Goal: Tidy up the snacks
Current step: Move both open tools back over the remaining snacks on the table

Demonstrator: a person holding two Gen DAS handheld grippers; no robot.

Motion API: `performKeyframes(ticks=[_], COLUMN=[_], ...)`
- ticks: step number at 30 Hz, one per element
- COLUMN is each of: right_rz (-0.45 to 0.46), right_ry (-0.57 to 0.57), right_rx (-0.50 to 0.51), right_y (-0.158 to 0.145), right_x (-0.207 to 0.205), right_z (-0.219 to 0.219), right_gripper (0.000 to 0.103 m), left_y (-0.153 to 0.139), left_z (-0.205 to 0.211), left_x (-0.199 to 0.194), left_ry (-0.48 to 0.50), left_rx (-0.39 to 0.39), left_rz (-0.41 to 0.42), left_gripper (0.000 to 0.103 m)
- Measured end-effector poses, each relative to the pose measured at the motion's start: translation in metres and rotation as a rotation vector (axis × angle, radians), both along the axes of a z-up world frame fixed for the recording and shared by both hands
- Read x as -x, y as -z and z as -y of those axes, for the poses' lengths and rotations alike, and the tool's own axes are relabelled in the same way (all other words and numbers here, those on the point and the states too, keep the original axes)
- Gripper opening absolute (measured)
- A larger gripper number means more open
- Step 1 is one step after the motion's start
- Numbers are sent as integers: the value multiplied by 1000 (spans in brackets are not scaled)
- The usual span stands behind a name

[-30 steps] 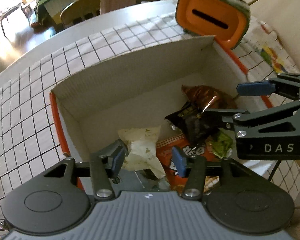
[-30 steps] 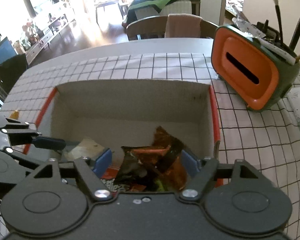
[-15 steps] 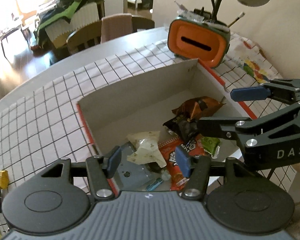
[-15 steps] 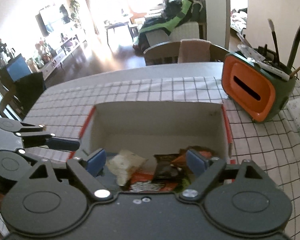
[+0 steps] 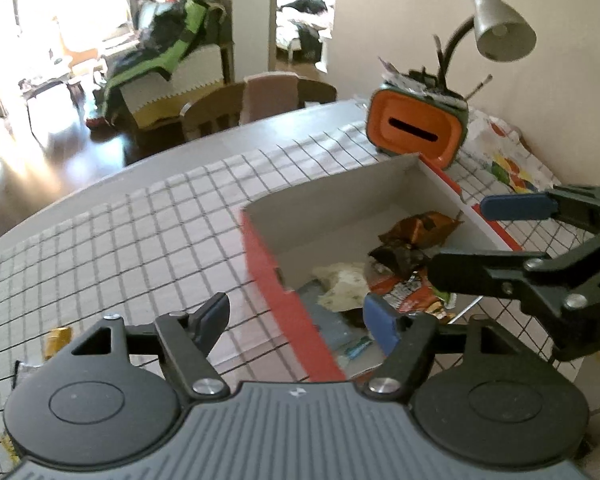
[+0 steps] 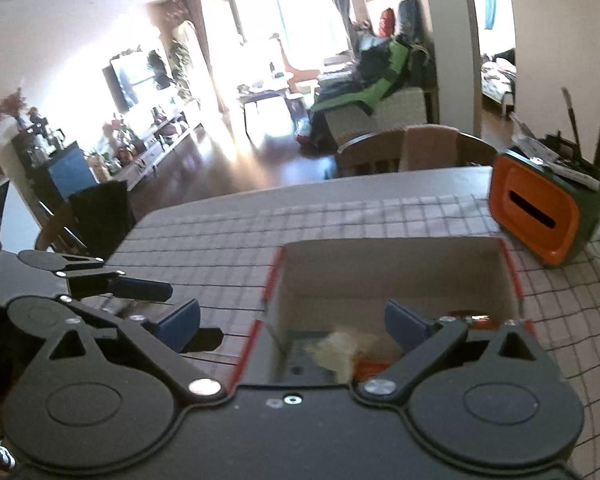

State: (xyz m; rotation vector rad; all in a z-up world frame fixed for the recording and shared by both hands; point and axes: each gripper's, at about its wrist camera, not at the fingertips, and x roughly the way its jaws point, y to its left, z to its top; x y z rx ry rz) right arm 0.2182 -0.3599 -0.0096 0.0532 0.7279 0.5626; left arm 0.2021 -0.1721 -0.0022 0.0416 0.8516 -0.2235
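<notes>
Yellow wrapper (image 5: 56,342): small, shiny, lying on the cloth at the near left, apart from the box.
Tablecloth (image 5: 148,240): white with a thin black grid, spread over a grey table with a rounded edge.
Left gripper (image 5: 296,320): black linkage arms, blue pads; jaws released, just been widening, nothing between them; it hangs over the box's near left red wall.
Box (image 5: 274,276): open rectangular cardboard, red outside, pale grey inside, near the table's right end.
Snacks (image 5: 404,264): crinkled packets heaped on the box floor, namely a pale cream wrapper (image 5: 342,280), a red printed pack, dark and copper foil bags.
Right gripper (image 6: 292,324): same build; jaws spread wide, just been opening, empty, above the box's near edge.
Orange holder (image 5: 416,132): rounded plastic, orange face with a dark slot, green body, brushes standing in it; just beyond the box's far right corner.
Lamp (image 5: 500,28): grey cone shade on a bent black neck, behind the holder.
Chair (image 5: 216,114): wooden, at the table's far side.
</notes>
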Motion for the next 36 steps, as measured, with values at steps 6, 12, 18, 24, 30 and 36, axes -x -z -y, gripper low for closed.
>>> performKeyframes(ticks=[6, 12, 18, 24, 30, 36], right_rz=[41, 62, 50, 32, 10, -2], right_ry=[-39, -68, -107, -163, -207, -269], right_rx=[-8, -28, -31, 2, 45, 99], right_y=[-2, 0, 4, 12, 26, 43], right_x=[19, 31, 38, 47, 56, 60], right_z=[-32, -65, -97, -135, -172, -209], right_gripper=[103, 103, 103, 103, 103, 103], left_y=[-7, -6, 0, 13, 28, 48], left_z=[-34, -69, -111, -164, -207, -249], left_x=[28, 55, 75, 90, 103, 111], left_ry=[-31, -73, -140, -240, -351, -457], left_rx=[2, -9, -13, -1, -21, -16], left_rz=[70, 115, 114, 86, 58, -1], left_gripper=[83, 84, 85, 85, 85, 85])
